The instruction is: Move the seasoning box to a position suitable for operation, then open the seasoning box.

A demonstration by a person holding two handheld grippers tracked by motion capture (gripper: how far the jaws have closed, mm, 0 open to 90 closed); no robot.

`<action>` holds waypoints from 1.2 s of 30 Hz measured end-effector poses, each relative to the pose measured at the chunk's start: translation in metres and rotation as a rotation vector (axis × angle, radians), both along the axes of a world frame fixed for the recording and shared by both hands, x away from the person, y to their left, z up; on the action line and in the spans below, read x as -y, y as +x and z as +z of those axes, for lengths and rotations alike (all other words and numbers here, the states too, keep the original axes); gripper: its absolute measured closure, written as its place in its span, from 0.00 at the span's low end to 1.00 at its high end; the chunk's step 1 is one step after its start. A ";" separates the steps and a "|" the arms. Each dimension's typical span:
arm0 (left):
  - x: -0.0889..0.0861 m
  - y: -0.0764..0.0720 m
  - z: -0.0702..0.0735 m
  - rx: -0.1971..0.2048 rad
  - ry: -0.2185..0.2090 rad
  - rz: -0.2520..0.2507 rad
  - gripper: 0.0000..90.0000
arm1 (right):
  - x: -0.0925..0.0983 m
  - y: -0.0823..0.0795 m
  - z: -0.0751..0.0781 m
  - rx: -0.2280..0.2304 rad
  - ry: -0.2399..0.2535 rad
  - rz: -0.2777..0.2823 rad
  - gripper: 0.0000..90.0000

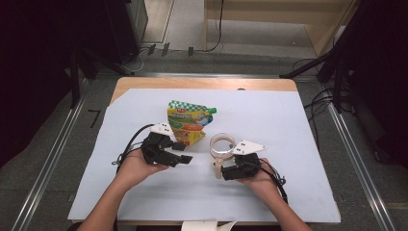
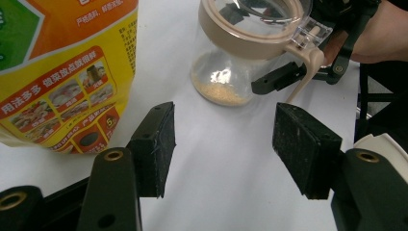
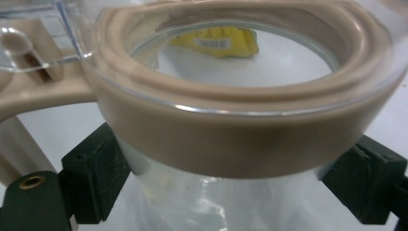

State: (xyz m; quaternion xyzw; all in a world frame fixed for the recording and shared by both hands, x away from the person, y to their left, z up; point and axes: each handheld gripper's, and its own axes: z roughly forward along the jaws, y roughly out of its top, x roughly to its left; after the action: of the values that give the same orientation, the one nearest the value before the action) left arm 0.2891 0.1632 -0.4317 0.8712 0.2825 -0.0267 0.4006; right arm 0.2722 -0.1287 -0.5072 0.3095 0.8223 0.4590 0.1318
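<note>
1. The right gripper (image 1: 222, 169) is clamped on a clear glass jar (image 1: 222, 146), one pad on each side of the body just below its beige collar (image 3: 231, 144).
2. The jar stands upright on the white surface (image 1: 288, 144), at five o'clock from the yellow pouch (image 1: 188, 121); a thin layer of tan granules (image 2: 223, 94) lies on its bottom.
3. The left gripper (image 1: 185, 152) hovers with jaws half spread and nothing between them, just beside the pouch at its six o'clock.
</note>
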 end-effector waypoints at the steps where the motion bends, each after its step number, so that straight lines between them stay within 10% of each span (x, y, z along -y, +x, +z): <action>1: 0.000 0.000 0.000 0.000 0.000 0.000 0.46 | 0.000 0.000 0.000 0.009 -0.004 0.004 0.14; 23: 0.012 -0.005 0.001 0.015 0.001 -0.024 0.50 | 0.037 -0.017 0.014 -0.088 -0.006 0.042 0.19; 36: 0.040 -0.010 -0.006 -0.010 0.007 -0.083 0.80 | 0.069 -0.026 0.040 -0.095 0.051 -0.021 0.80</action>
State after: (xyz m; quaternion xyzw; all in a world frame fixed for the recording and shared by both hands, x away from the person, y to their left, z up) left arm 0.2790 0.1235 -0.4378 0.8835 0.2481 -0.0465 0.3946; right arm 0.2465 -0.1976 -0.4669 0.3427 0.8125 0.4631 0.0893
